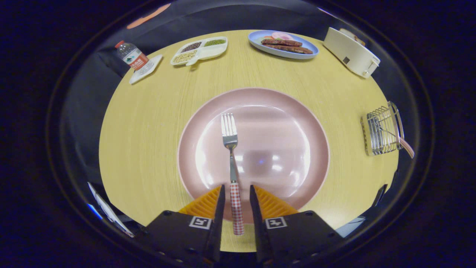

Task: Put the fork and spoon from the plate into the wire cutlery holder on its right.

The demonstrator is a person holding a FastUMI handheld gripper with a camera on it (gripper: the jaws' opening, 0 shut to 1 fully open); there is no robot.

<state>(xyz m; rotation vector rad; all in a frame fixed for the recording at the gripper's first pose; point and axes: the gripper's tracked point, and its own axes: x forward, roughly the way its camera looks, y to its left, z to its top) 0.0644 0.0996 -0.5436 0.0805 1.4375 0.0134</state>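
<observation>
Halfway: spoon seems done, fork left.
Pink plate [282,123] mid-frame holds only the fork [231,156]; wire cutlery holder [383,130] at right shows a checked handle, likely the spoon's. My gripper [237,195] straddles the fork handle, fingers apart, not clamped.

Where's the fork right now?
The fork lies on the pink plate, tines pointing away; its checked handle runs back between the gripper's open fingers, which have not closed on it.
</observation>
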